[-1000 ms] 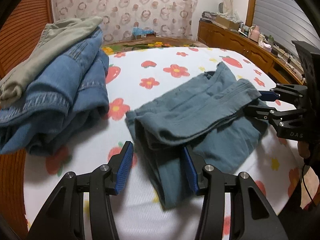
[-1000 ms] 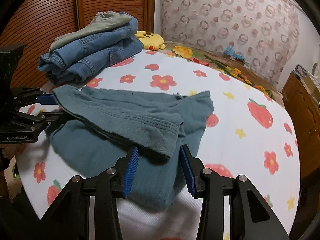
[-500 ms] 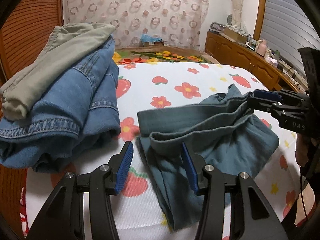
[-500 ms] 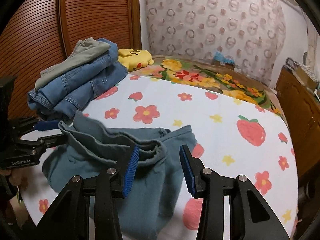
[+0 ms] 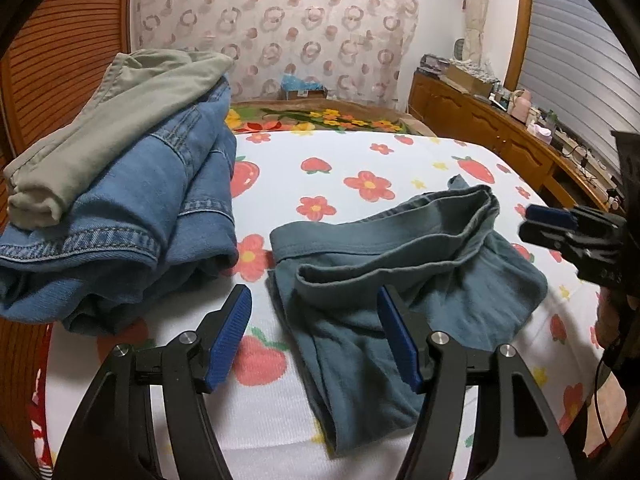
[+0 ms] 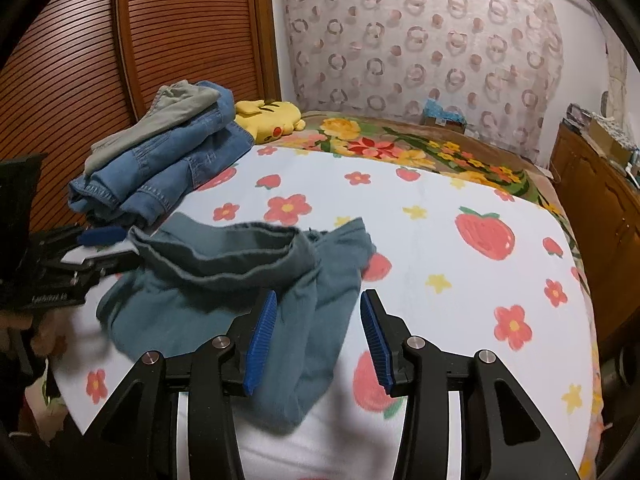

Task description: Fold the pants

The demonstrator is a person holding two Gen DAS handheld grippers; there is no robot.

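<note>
From the left wrist view, a bed covered by a white sheet (image 5: 400,152) printed with red flowers and strawberries fills the middle. The teal pants (image 5: 400,272) lie crumpled on it, near and right of centre, waistband bunched on top. To the left sits a pile of folded blue jeans (image 5: 132,216) with a grey-green garment (image 5: 116,116) on top. The left gripper (image 5: 316,332) hovers over the near left edge of the pants; its jaws are opening, and the blue pads press on nothing, though the cloth's edge lies below between them. At the right edge the right gripper (image 5: 560,228) shows side-on, just beside the waistband end. Far behind hangs a curtain with ring patterns (image 5: 280,32); a wooden sideboard (image 5: 492,128) cluttered with small things runs along the right wall.

From the right wrist view, the same sheet (image 6: 460,272) spreads right and far, ending at a flowered brown blanket (image 6: 400,144). The pants (image 6: 248,280) lie near and left, a leg trailing under the right gripper (image 6: 316,340), whose jaws stand apart and grip nothing. The left gripper (image 6: 96,256) enters from the left at the waistband's far end. The jeans pile (image 6: 168,176) lies far left, a yellow plush toy (image 6: 268,120) beside it, with slatted wooden doors (image 6: 140,40) behind.
</note>
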